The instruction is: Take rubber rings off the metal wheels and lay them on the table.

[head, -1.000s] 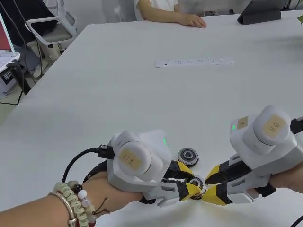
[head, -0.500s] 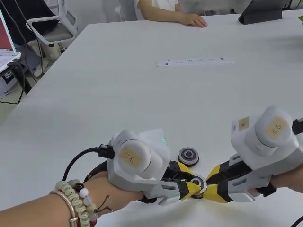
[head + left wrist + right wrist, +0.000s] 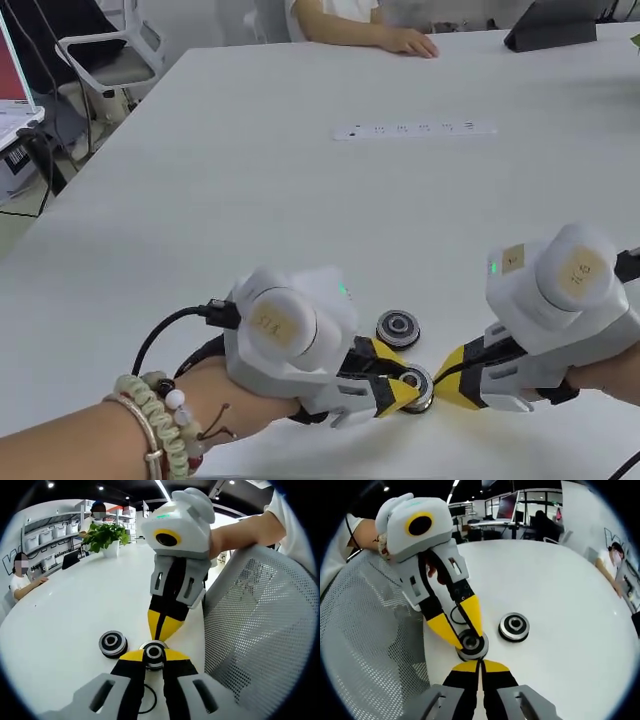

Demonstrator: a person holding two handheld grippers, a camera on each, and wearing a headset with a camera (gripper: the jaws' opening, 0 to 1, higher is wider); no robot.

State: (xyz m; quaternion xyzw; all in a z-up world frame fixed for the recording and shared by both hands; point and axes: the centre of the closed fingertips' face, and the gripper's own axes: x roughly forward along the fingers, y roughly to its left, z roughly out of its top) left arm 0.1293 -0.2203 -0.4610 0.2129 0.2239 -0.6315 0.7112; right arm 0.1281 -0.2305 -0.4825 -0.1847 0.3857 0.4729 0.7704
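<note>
- White counter (image 3: pixel 300 180), near edge: a metal wheel (image 3: pixel 416 386) sits clamped between the jaws of the left claw (image 3: pixel 153 656).
- Opposite, the right claw (image 3: pixel 480 664) has its jaws pressed together, tips at that wheel's rim.
- Just beside lies a second wheel (image 3: pixel 398 327), free.

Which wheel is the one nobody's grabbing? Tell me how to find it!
Look at the near edge of the big white table, where the left claw and right claw meet on one wheel. Just beyond them sits the free wheel, flat and alone, with no claw touching it.
</note>
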